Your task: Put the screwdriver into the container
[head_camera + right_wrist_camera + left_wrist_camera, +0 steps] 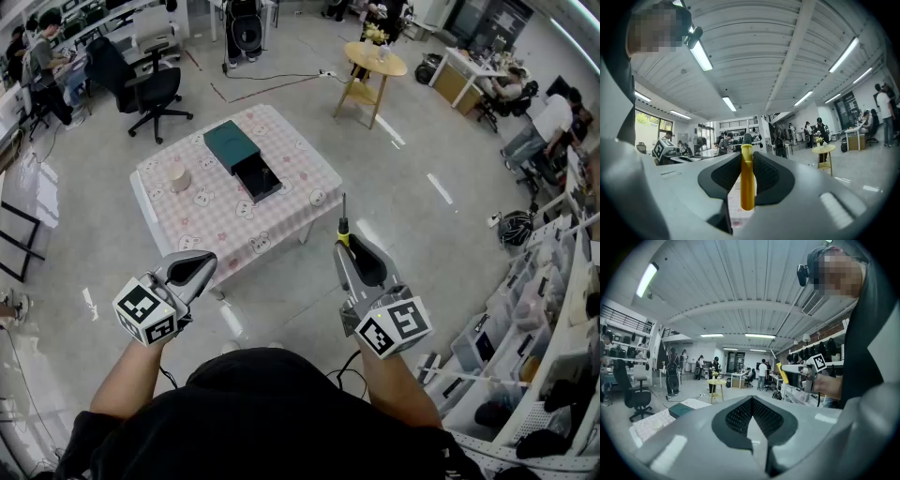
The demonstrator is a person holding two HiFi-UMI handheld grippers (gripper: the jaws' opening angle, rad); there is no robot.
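The screwdriver (343, 228) has a yellow handle and a thin dark shaft; it points away from me, and my right gripper (354, 255) is shut on the handle. In the right gripper view the yellow handle (747, 180) stands upright between the pads. The container, a dark green box (242, 157) with its black drawer pulled open, sits on the pink checked table (291, 202) well ahead of both grippers. My left gripper (194, 268) hovers short of the table's near edge, its jaws together with nothing between them. The left gripper view shows its pads (740, 416) meeting.
A small beige cup (180, 178) stands on the table left of the box. A round yellow side table (375, 61) and a black office chair (155, 89) stand beyond. Shelves with bins (525, 319) line the right side. People sit at desks far off.
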